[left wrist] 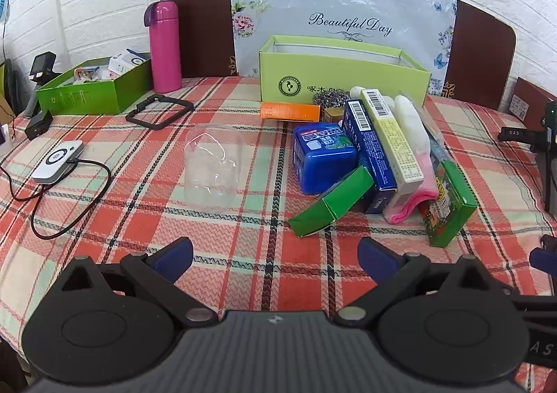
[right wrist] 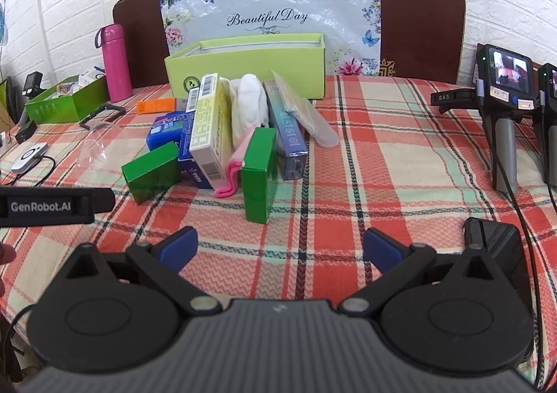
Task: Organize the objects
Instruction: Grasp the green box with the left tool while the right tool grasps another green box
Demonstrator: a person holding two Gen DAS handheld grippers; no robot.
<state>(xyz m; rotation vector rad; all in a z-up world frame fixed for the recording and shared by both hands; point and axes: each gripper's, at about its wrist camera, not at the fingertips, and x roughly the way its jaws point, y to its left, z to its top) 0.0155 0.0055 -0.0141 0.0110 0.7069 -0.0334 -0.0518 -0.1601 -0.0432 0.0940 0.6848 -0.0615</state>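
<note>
Left wrist view: the left gripper hangs above the red-and-green plaid tablecloth with its blue-padded fingers spread wide and nothing between them. The heap of small goods lies ahead and to the right of the fingers, well apart from them: a rounded blue plastic box, a small green cardboard box leaning against it, a tall dark blue carton, a pale yellow carton, a white-and-pink rolled cloth and a green printed carton. Behind the heap stands the open lime-green cardboard box. A clear plastic cup lies on its side ahead of the left finger. A pink metal flask stands far left.

Right wrist view: the right gripper also has its fingers spread wide, empty, over bare cloth. The heap sits straight ahead and slightly left, apart from the fingertips; nearest is an upright green carton, with the small green box to its left. The lime-green box stands behind.
</note>
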